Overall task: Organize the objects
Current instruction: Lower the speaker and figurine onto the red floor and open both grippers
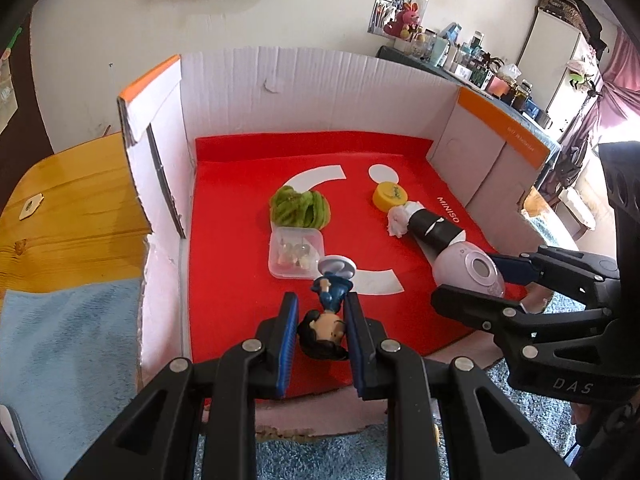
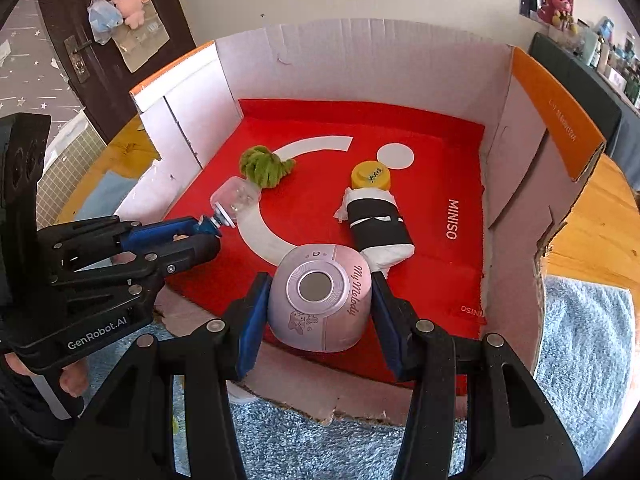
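Pinching a dark-haired figurine [image 1: 325, 322] by the head at lower centre, left gripper [image 1: 320, 336]; clamping the pink My Melody gadget [image 2: 320, 300], right gripper [image 2: 318, 312]; both probably hovered over red-lined cardboard box [image 1: 280, 80] for placing beside farther yellow-capped bottle [image 2: 374, 204], green scrunchie [image 1: 300, 206].

Bright daylight, perhaps from the blown-out window [image 1: 618, 136], soft shadows, sharp centre, fisheye-bent dark edges.

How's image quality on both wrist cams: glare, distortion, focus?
Left wrist view: strong fisheye bending of the cardboard box walls, black vignette in the corners, window at right blown out; the figurine between the left gripper jaws is sharp. Right wrist view: same barrel distortion and vignette, even daylight, soft sheen but no hard glare on the pink speaker in the right gripper.
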`<action>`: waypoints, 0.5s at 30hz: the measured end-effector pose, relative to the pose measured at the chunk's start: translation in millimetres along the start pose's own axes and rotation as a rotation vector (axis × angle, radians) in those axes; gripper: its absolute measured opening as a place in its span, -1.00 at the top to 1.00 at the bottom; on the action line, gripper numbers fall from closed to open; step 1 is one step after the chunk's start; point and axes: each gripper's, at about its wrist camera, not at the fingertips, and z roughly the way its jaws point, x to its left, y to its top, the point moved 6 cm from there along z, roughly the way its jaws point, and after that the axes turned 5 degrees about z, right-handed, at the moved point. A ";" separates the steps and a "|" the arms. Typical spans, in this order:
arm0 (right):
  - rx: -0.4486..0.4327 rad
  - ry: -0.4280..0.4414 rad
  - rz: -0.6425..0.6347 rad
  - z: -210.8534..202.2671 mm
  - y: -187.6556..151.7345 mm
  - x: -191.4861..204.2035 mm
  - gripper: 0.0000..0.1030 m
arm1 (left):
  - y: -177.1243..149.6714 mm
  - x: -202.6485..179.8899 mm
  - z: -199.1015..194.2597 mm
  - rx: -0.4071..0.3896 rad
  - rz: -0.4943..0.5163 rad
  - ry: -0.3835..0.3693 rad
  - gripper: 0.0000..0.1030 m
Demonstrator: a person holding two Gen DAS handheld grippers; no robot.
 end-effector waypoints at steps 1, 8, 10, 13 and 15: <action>0.002 -0.001 0.001 0.7 0.3 -0.5 0.09 | -0.2 0.1 0.7 0.002 0.000 -0.001 0.54; 0.015 -0.002 0.009 5.8 1.3 -2.9 0.09 | -0.7 2.7 4.0 0.013 0.004 -0.003 0.54; 0.016 -0.003 0.012 6.8 1.9 -3.9 0.09 | -0.2 3.5 3.9 0.014 0.005 -0.002 0.54; 0.016 -0.009 0.015 8.0 3.1 -5.2 0.08 | -0.3 3.3 4.0 0.014 0.005 -0.003 0.54; 0.015 -0.012 0.018 8.6 4.6 -6.1 0.09 | 0.1 3.8 4.8 0.014 0.006 -0.002 0.54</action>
